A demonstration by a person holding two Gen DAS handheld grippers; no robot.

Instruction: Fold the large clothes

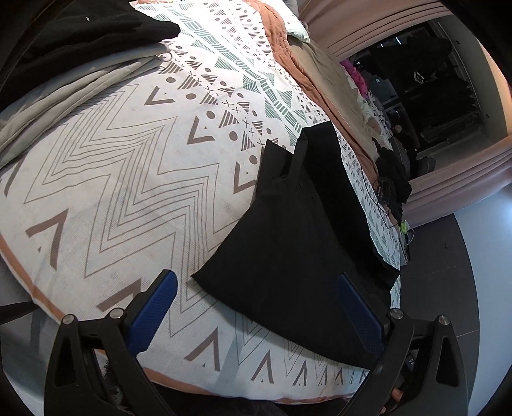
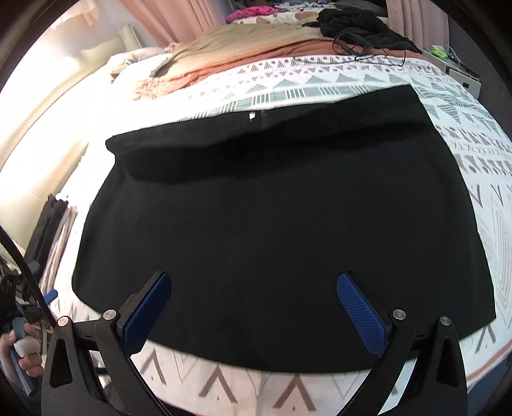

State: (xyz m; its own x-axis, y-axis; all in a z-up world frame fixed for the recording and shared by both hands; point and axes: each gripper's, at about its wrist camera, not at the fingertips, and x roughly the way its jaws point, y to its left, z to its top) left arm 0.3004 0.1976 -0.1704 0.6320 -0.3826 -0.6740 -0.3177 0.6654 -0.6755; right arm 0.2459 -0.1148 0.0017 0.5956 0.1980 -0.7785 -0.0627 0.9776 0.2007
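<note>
A black garment (image 2: 281,230) lies flat and folded on the patterned bedspread (image 2: 345,86), with a small white tag at its far edge. In the left wrist view the same black garment (image 1: 297,243) spreads from the centre toward the lower right. My left gripper (image 1: 256,288) is open, hovering over the garment's near corner with nothing between its blue pads (image 1: 153,307). My right gripper (image 2: 254,288) is open too, its blue pads (image 2: 361,307) above the garment's near edge, holding nothing.
A stack of grey and black folded clothes (image 1: 80,64) sits at the far left of the bed. A rumpled orange blanket (image 2: 224,60), a black knit pile with cords (image 2: 361,25) and a white box (image 2: 460,73) lie beyond. A hand (image 2: 22,348) shows at lower left.
</note>
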